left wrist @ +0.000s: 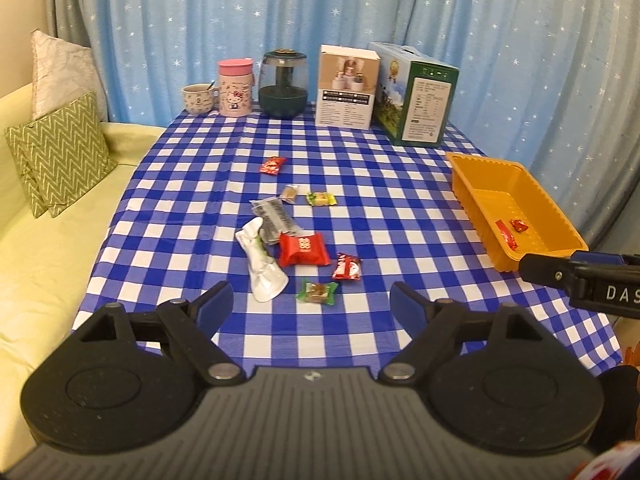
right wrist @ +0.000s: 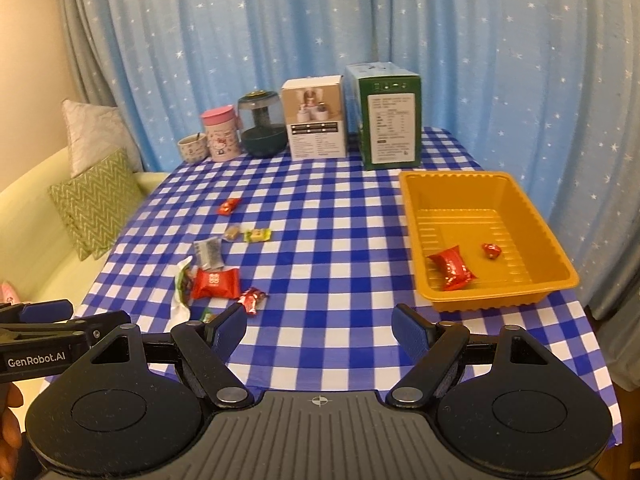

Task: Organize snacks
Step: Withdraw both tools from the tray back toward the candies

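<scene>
**Both claws spread, nothing held**

My left claw [left wrist: 311, 302] hangs over the near edge of the checked table [left wrist: 400, 208], jaws wide apart, nothing btwn them; my right claw [right wrist: 319, 326] likewise spread and empty, just short of the orange tray [right wrist: 556, 248]; tray sits on the table's right side w/ a red packet [right wrist: 451, 267] and a small red candy [right wrist: 491, 250] inside; the other snacks lie loose mid-table: big red packet [left wrist: 304, 249], white pouch [left wrist: 262, 266], grey packet [left wrist: 274, 216], green candy [left wrist: 317, 292]; mugs and boxes stand along the far edge.
</scene>
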Demonstrator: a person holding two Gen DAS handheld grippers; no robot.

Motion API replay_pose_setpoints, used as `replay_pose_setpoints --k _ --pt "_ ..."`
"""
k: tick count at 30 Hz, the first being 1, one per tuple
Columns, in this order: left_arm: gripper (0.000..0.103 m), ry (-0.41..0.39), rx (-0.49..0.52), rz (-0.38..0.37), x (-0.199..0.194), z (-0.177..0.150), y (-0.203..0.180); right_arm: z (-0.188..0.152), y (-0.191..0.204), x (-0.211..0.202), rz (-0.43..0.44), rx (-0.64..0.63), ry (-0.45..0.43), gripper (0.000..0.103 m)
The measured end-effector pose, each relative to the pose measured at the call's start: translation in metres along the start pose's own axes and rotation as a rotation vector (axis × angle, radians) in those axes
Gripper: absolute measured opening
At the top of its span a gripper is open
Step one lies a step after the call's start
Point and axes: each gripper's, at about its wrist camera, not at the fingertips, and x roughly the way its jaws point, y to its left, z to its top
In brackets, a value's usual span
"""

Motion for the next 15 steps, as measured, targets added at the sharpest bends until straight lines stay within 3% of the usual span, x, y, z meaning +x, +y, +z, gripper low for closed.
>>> replay_pose_setpoints --k 15 --pt "0.084 0.022 -0.025 0.028 0.022 0.002 0.026 -0.006 0.013 0.029 0.028 -0.021 0.014 0.079"
